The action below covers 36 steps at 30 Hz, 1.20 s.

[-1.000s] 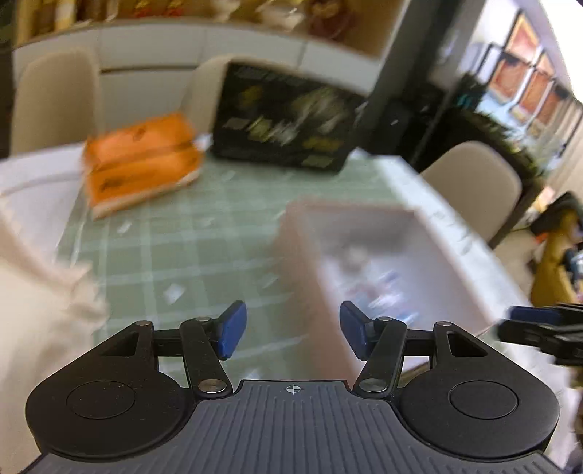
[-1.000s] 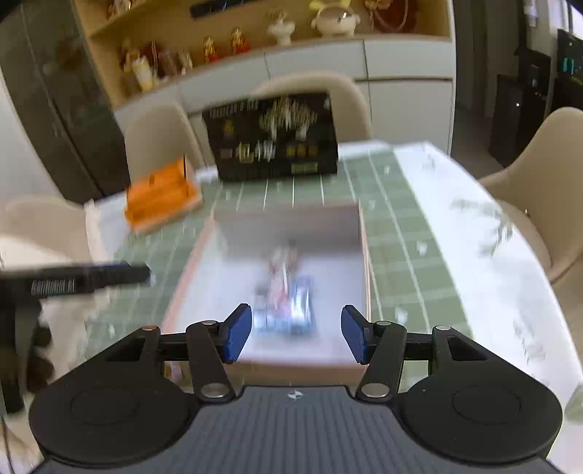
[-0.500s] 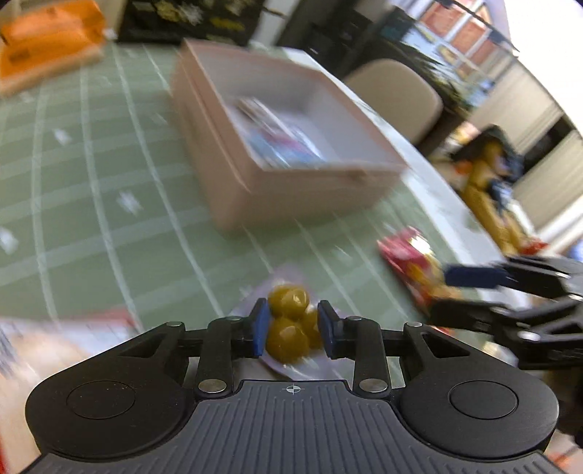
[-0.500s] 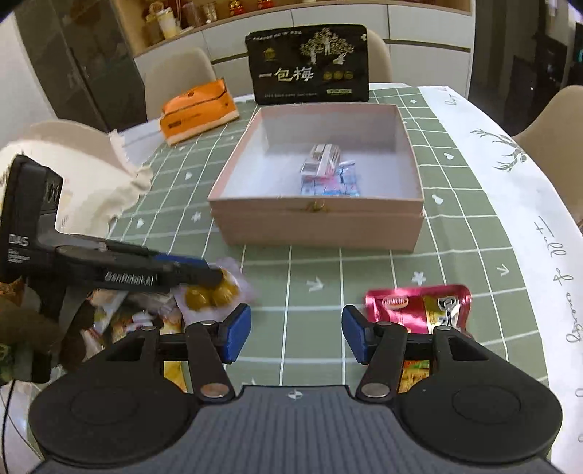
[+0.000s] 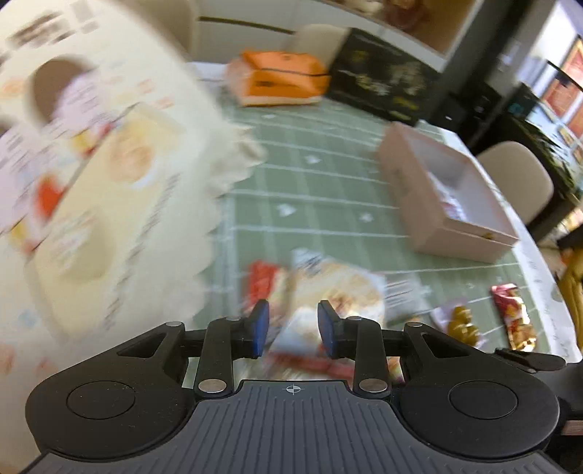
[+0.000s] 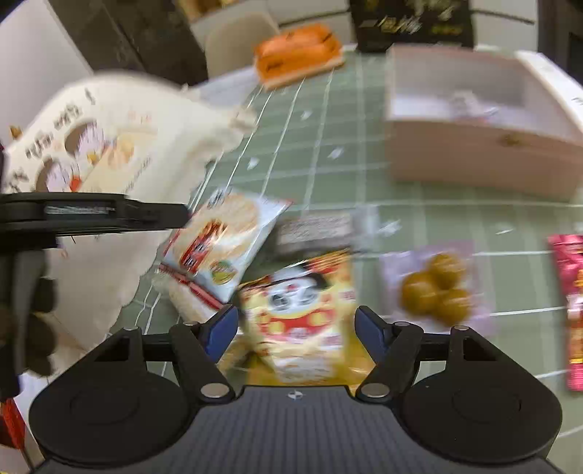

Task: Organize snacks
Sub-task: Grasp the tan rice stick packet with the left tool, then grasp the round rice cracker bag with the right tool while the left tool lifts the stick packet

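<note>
Both views are blurred by motion. My left gripper (image 5: pixel 292 333) is open, its pads apart over a white rice-cracker packet (image 5: pixel 335 295), which also shows in the right wrist view (image 6: pixel 222 244). My right gripper (image 6: pixel 297 333) is open wide above a yellow cartoon snack packet (image 6: pixel 302 313). A clear packet of yellow-green balls (image 6: pixel 433 288) lies on the green checked tablecloth (image 6: pixel 328 146), also in the left wrist view (image 5: pixel 461 324). A red packet (image 6: pixel 574 310) lies at the right. The open pink box (image 6: pixel 473 146) holds a few small packets.
A large cream snack bag (image 6: pixel 105 171) stands at the left, close to my left gripper. An orange tissue pack (image 6: pixel 298 54) and a black gift box (image 6: pixel 411 22) sit at the table's far side. Beige chairs (image 5: pixel 517 178) surround the table.
My left gripper let go of the packet of yellow-green balls, opened and swung left over the rice-cracker packet. My right gripper moved left and down over the yellow cartoon packet.
</note>
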Motion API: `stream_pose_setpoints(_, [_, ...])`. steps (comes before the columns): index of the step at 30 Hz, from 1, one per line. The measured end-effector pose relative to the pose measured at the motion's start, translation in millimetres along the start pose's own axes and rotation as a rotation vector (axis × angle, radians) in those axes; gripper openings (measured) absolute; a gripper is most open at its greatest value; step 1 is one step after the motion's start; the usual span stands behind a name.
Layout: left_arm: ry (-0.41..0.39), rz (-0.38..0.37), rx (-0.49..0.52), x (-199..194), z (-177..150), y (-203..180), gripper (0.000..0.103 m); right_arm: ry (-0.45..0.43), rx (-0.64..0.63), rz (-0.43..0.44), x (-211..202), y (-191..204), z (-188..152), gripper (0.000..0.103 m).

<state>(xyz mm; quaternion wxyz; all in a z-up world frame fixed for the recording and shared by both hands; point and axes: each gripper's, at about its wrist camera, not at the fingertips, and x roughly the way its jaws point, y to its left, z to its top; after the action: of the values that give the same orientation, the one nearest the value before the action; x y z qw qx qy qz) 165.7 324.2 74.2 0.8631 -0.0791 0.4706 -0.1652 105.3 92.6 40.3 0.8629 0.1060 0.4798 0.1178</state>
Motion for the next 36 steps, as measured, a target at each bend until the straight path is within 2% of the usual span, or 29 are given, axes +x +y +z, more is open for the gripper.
stream_pose_setpoints(3, [-0.008, 0.026, -0.031, 1, -12, 5, 0.034, -0.004, -0.076, -0.113, 10, 15, -7, 0.070])
stream_pose_setpoints(5, [0.005, 0.009, -0.072, 5, -23, 8, 0.034, -0.009, -0.042, -0.174, 2, 7, -13, 0.063])
stream_pose_setpoints(7, [0.029, -0.025, -0.084, 12, -28, 2, 0.036, -0.018, 0.022, -0.204, -12, -9, -25, 0.061])
stream_pose_setpoints(9, [0.019, -0.057, -0.026, 18, -30, -17, 0.039, -0.023, 0.085, -0.246, -30, -26, -40, 0.061])
stream_pose_setpoints(12, [0.030, -0.177, 0.050, 35, -28, -53, 0.039, -0.032, 0.140, -0.293, -51, -46, -65, 0.061])
stream_pose_setpoints(15, [0.106, -0.331, 0.133, 56, -35, -94, 0.039, -0.037, 0.187, -0.325, -66, -59, -82, 0.061])
stream_pose_setpoints(16, [0.126, -0.359, 0.159, 59, -38, -104, 0.039, -0.038, 0.199, -0.335, -69, -64, -86, 0.062])
stream_pose_setpoints(18, [0.114, -0.386, 0.216, 51, -43, -119, 0.039, -0.039, 0.214, -0.359, -75, -67, -93, 0.063])
stream_pose_setpoints(21, [0.069, -0.340, 0.259, 26, -44, -118, 0.039, -0.036, 0.191, -0.394, -76, -67, -99, 0.067])
stream_pose_setpoints(24, [0.046, -0.211, 0.279, 3, -45, -100, 0.039, -0.052, 0.168, -0.421, -76, -62, -104, 0.067])
stream_pose_setpoints(26, [0.052, -0.144, 0.227, -8, -49, -80, 0.039, -0.081, 0.143, -0.429, -78, -53, -104, 0.067])
stream_pose_setpoints(30, [0.105, -0.137, 0.122, -4, -61, -59, 0.039, -0.131, 0.111, -0.396, -84, -37, -97, 0.067])
stream_pose_setpoints(34, [0.112, -0.112, 0.204, 12, -69, -79, 0.044, -0.155, 0.070, -0.349, -85, -28, -66, 0.067])
stream_pose_setpoints(36, [0.102, -0.109, 0.255, 13, -74, -88, 0.037, -0.170, 0.025, -0.321, -84, -22, -39, 0.072])
